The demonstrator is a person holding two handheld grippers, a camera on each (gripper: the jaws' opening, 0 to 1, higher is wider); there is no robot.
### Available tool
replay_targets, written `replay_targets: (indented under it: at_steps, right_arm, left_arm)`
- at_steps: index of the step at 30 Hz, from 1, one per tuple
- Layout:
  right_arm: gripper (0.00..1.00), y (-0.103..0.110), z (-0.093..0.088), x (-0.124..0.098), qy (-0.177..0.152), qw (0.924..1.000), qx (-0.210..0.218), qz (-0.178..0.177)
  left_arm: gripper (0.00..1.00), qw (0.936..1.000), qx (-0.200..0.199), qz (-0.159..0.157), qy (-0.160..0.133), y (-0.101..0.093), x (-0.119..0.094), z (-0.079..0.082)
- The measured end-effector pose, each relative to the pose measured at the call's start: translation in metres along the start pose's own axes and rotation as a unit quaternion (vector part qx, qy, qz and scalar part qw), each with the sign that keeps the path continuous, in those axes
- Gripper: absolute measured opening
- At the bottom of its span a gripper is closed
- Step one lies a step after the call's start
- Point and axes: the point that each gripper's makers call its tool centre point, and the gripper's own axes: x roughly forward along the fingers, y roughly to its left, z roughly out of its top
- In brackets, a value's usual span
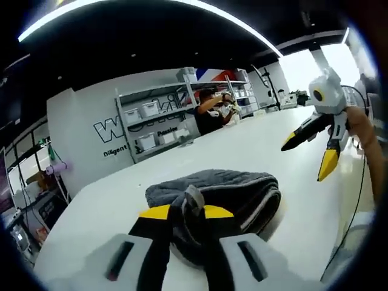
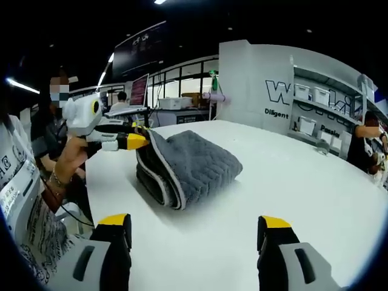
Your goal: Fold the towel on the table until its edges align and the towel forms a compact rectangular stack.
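A grey towel (image 1: 230,191) with a pale trim lies folded into a thick bundle on the white table (image 1: 254,142). My left gripper (image 1: 188,213) is shut on a raised fold at the towel's near edge. In the right gripper view the towel (image 2: 194,159) sits mid-table, and the left gripper (image 2: 134,140), held in a hand, bites its left end. My right gripper (image 2: 195,223) is open above bare table, short of the towel, with nothing between its jaws. It also appears as the right gripper (image 1: 310,154), hanging open in the air to the right of the towel.
Shelves with white bins (image 1: 159,121) stand against a lettered wall beyond the table, with a person (image 1: 209,112) beside them. A laptop (image 2: 138,92) and desks sit past the table's far left edge. A person's arm (image 2: 63,167) is at the left.
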Motion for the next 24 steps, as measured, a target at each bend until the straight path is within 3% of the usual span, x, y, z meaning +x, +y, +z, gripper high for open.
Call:
replay_targets:
  at_steps: [3,6,10,14,19,21,24]
  right_arm:
    - [0.89,0.000,0.001,-0.001,0.001,1.0000,0.000,0.000]
    - [0.89,0.001,0.002,-0.001,0.001,1.0000,0.000,-0.001]
    - [0.88,0.003,0.002,0.001,0.003,1.0000,-0.001,0.006]
    - [0.88,0.004,0.002,0.003,0.004,1.0000,-0.001,0.008]
    - [0.88,0.006,0.004,0.004,0.003,0.9999,-0.001,0.012]
    - [0.88,0.008,0.004,0.005,0.004,0.9999,-0.002,0.015]
    - [0.88,0.009,0.004,0.006,0.006,0.9998,-0.003,0.018]
  left_arm:
    - [0.15,0.9998,0.015,0.003,0.013,-0.002,-0.004,-0.006]
    - [0.13,0.9997,-0.008,-0.002,0.021,-0.002,-0.008,-0.014]
    - [0.11,0.9988,-0.025,-0.005,0.043,-0.003,-0.009,-0.038]
    - [0.09,0.9975,-0.009,-0.010,0.070,-0.008,-0.005,-0.056]
    - [0.10,0.9973,-0.011,-0.018,0.070,-0.007,-0.004,-0.057]
    - [0.15,0.9974,-0.025,-0.047,0.049,-0.011,-0.005,-0.047]
    - [0.32,0.9912,-0.049,-0.117,0.036,-0.021,-0.016,-0.029]
